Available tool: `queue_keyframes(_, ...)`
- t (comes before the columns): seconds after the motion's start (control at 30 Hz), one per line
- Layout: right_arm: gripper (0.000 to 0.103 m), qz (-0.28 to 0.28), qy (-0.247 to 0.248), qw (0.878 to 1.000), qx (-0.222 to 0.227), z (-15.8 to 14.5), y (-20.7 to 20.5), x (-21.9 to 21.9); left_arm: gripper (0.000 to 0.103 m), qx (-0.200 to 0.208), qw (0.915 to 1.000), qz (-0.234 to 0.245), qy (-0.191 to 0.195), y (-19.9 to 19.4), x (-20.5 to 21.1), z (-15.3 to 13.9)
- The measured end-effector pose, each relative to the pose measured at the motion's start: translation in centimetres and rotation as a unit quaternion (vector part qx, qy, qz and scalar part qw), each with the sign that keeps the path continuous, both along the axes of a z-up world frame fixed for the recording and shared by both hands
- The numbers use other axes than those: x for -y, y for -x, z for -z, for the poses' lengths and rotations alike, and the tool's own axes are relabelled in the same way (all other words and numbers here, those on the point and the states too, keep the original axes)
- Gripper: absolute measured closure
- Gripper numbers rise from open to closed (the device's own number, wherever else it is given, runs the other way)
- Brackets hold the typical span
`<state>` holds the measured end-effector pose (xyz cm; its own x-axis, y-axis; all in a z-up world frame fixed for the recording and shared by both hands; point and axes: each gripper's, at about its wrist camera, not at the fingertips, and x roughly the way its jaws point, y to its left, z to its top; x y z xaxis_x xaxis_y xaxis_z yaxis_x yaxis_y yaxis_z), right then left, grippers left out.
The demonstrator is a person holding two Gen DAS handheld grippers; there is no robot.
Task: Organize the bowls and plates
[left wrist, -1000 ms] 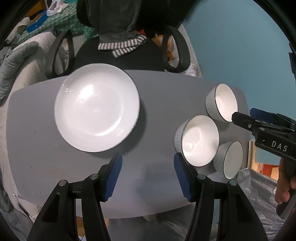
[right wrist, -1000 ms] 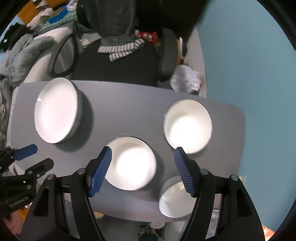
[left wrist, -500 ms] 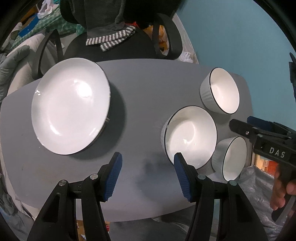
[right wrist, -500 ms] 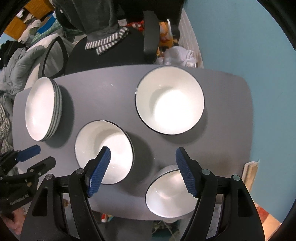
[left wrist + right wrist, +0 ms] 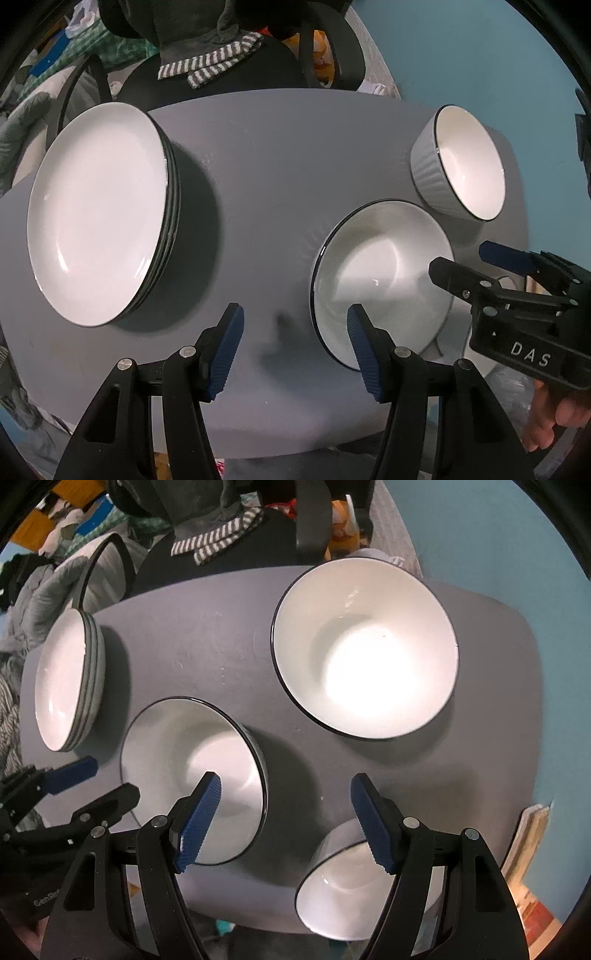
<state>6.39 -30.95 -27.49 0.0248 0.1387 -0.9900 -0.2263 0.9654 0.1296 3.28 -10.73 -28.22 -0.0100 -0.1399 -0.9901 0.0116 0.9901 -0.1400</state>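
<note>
- Left wrist view: the plates (image 5: 99,210) already sit in one stack at the left end of the grey table (image 5: 258,166), so that half looks done. The bowls are still spread out on the right: a wide bowl (image 5: 380,280) in the middle and a ribbed bowl (image 5: 461,162) beyond it.
- The left tongs (image 5: 295,347) hang spread apart with nothing between them, above bare table just left of the wide bowl.
- Right wrist view: three separate bowls show, the big bowl (image 5: 365,650) at the far side, the middle one (image 5: 192,786) and a near bowl (image 5: 343,882) at the table edge. Nesting them is what remains, I'd say.
- The right tongs (image 5: 284,819) gape wide and empty, between the middle and near bowls, touching neither as far as I can tell.
</note>
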Motion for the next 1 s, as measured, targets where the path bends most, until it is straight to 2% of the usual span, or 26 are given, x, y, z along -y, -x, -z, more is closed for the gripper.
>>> queue_keyframes(0.23, 0.031, 0.001, -0.007, 1.000, -0.013, 1.5, -0.1, -0.2, 0.044, -0.008, 0.9998, 0.015, -0.011, -0.3, 0.7, 1.5)
queue_keyframes(0.5, 0.032, 0.018, -0.020, 0.999, -0.020, 2.4, -0.3, 0.4, 0.044, -0.021, 0.9998, -0.004, -0.001, -0.9, 0.3, 2.8)
queue_keyframes(0.77, 0.058, 0.006, -0.012, 0.999, -0.030, 3.1, -0.1, 0.2, 0.044, -0.019, 0.9998, 0.010, -0.005, -0.6, 1.4, 3.2)
queue_keyframes(0.83, 0.060, 0.004, -0.012, 0.999, -0.031, 3.1, 0.0, 0.2, 0.056, -0.021, 0.9997, 0.012, -0.006, -0.3, 1.8, 3.2)
queue_keyframes(1.0, 0.078, -0.002, -0.011, 0.999, -0.038, 3.4, 0.0, 0.1, 0.075, -0.030, 0.9995, 0.006, -0.004, -0.4, 1.8, 3.9)
